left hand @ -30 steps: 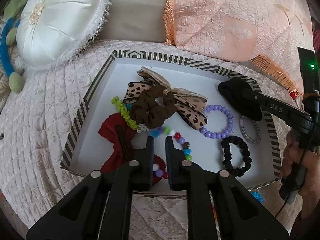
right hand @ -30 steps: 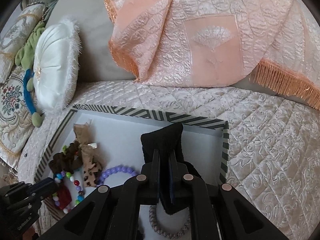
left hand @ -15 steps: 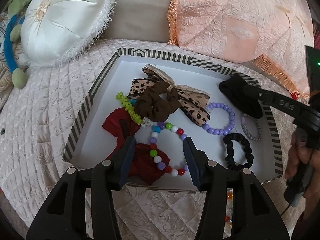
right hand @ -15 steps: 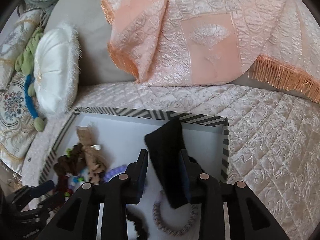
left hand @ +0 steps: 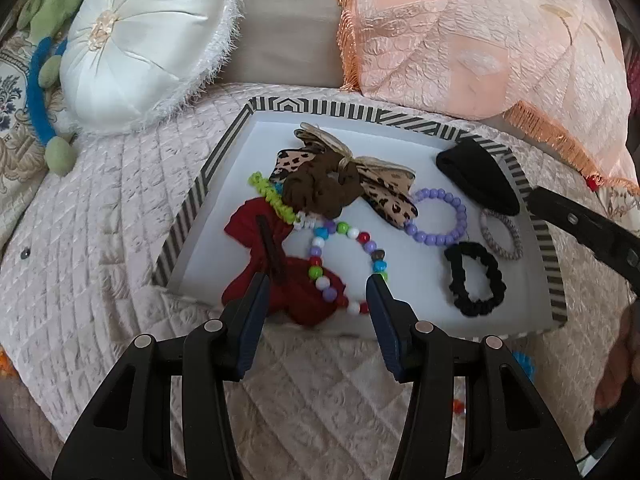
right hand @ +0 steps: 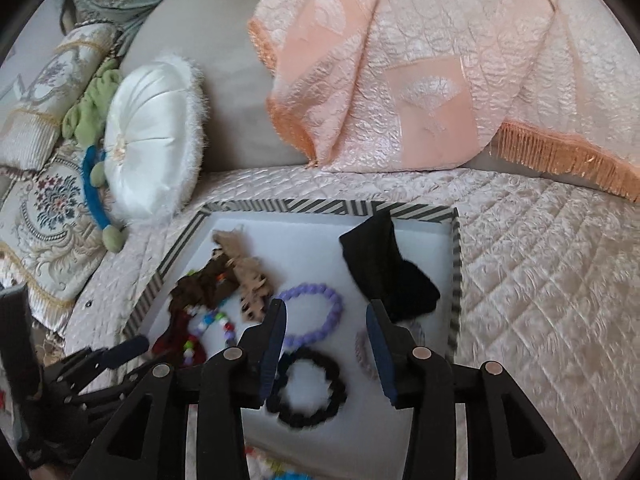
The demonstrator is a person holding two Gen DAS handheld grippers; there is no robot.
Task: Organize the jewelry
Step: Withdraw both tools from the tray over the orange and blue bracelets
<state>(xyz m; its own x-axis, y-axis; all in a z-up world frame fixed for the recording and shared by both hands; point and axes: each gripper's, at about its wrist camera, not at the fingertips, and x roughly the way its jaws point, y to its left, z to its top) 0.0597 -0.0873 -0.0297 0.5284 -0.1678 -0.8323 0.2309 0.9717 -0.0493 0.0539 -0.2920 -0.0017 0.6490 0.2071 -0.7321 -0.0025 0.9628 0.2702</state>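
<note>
A quilted pink bedspread [left hand: 100, 248] fills both views, serving as the work surface. At centre sits a striped-rim tray [left hand: 182, 220] with a white floor, collecting the accessories. Piled in the tray's left half: a red bow [left hand: 256, 232], a leopard-print bow [left hand: 384, 192], a brown scrunchie [left hand: 320, 192] and a multicoloured bead bracelet [left hand: 360, 240]. Toward the right lie a black pouch [left hand: 476, 178], a purple bead bracelet [left hand: 440, 218] and a black scrunchie [left hand: 476, 280]. The left gripper [left hand: 316, 300] and right gripper [right hand: 326, 322] both hover at the lower centre of their views, jaws spread wide, holding nothing.

Soft daylight, no glare; fisheye bends edges w/ dark corners; right view motion-blurred.
</note>
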